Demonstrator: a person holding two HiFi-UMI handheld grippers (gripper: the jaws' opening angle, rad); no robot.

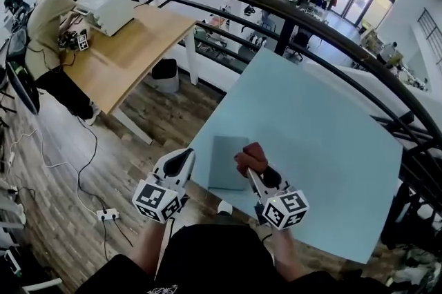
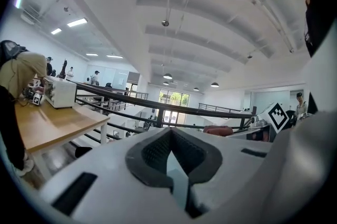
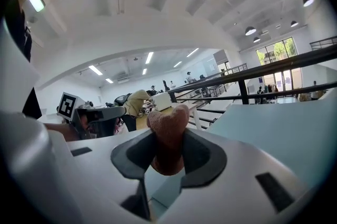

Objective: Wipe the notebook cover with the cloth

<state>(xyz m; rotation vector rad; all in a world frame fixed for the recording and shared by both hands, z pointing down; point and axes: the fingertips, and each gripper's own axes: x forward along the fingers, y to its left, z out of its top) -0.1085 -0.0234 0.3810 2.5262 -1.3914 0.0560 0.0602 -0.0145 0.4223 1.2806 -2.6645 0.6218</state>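
Findings at the moment of inspection.

My right gripper (image 1: 256, 174) (image 3: 167, 153) was closed on the cloth (image 1: 251, 157) (image 3: 168, 133), a reddish-brown wad pinched between the dark pads, with its rounded end standing out past the jaw tips. In the head view the cloth lay over the right edge of the notebook (image 1: 224, 163). I could not confirm whether it pressed on the cover or hung just above it.

My left gripper (image 1: 185, 156) (image 2: 171, 159) had its jaws drawn together to a narrow slit. Nothing was between them; only a strip of pale blue showed through the gap. It sat at the table's left edge, just beside the notebook's left side, and contact with either could not be established.

The notebook lay flat and closed. Its grey-blue cover was close in colour to the light blue table (image 1: 324, 141) (image 3: 287, 131) under it. It sat at the table's near left corner, between my two grippers.

Surroundings: a dark curved railing (image 1: 276, 6) ran behind the table. To the left stood a wooden desk (image 1: 135, 54) carrying a white box-shaped machine (image 1: 105, 7), with a person (image 1: 47, 27) bent over its far end. A dark bin (image 1: 165, 72) stood under the desk, and a white power strip (image 1: 107, 215) with trailing cables lay on the wood floor.
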